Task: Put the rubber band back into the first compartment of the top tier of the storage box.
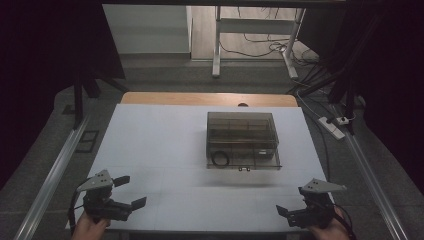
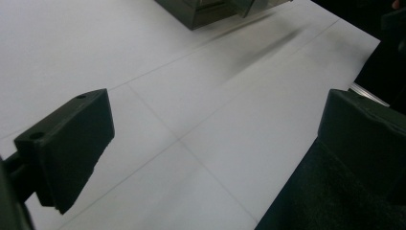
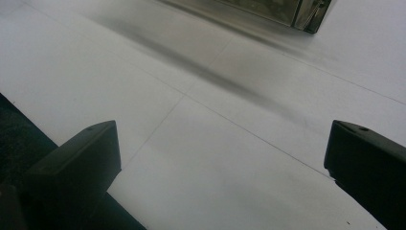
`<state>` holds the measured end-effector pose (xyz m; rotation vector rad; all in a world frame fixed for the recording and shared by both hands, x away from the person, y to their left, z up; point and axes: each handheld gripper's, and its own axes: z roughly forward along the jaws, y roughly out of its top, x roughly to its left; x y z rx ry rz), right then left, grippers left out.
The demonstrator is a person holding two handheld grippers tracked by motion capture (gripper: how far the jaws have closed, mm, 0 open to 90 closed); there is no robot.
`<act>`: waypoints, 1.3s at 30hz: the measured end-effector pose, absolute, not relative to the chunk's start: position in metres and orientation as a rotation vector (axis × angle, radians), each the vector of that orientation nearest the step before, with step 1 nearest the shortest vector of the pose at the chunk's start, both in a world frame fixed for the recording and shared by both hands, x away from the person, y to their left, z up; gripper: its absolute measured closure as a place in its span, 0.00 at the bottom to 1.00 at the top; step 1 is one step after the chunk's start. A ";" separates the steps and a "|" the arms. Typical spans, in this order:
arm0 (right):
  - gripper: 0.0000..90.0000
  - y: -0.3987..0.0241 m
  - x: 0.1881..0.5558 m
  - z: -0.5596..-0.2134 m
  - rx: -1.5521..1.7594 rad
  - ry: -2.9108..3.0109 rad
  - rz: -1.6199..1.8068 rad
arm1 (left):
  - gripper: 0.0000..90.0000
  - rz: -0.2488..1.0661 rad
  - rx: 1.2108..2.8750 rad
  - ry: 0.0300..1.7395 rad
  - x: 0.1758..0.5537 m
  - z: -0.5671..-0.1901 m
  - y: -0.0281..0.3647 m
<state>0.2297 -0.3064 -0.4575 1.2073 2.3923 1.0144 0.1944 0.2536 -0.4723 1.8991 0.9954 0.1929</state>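
Holding both grippers well short of the smoky translucent plastic drawer box (image 1: pixel 242 140) mid-table: left gripper (image 1: pixel 131 191) and right gripper (image 1: pixel 283 212) jaws spread, empty. We judge nothing begun; box untouched, reach remaining.

Each hand held a black two-jaw gripper: left gripper (image 1: pixel 125 192), right gripper (image 1: pixel 290 210). Both carried a grey three-cornered top plate; the blocky jaws had small screw holes.

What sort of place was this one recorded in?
Probably a lab or recording workspace: a white-covered table with one clear plastic box, dark curtains on both sides, and a power strip with loose cables on the floor.
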 end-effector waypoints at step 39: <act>0.00 -0.306 0.230 -0.458 1.214 2.399 1.008 | 0.00 0.280 1.855 1.174 0.146 -0.481 0.303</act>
